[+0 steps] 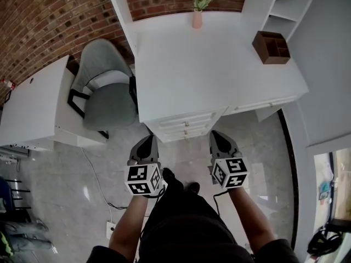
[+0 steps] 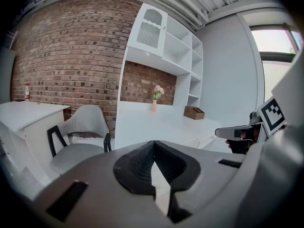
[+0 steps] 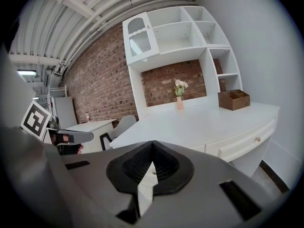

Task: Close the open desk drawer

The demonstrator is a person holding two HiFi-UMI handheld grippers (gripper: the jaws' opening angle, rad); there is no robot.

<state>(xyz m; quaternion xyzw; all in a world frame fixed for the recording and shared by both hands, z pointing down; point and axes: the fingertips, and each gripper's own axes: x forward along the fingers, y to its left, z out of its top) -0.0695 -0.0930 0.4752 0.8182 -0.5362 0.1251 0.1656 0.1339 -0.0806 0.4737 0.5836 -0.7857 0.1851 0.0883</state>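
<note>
A white desk (image 1: 219, 64) fills the middle of the head view. A stack of drawers (image 1: 185, 126) with small knobs sits at its near corner and juts a little past the desk edge. A longer drawer (image 3: 247, 144) with a knob runs along the right front. I cannot tell which drawer stands open. My left gripper (image 1: 149, 138) hangs just short of the stack's left side, jaws together and empty. Level with it, my right gripper (image 1: 215, 133) is shut at the stack's right side. Neither touches the desk. The left gripper (image 2: 154, 161) and right gripper (image 3: 151, 169) each point at the desk front.
A grey chair (image 1: 107, 95) stands left of the desk, beside a second white desk (image 1: 33, 103). On the desk top are a pink vase of flowers (image 1: 197, 15) and a wooden organiser (image 1: 271, 47). White shelves (image 1: 285, 4) rise behind. A cable (image 1: 96, 179) lies on the floor.
</note>
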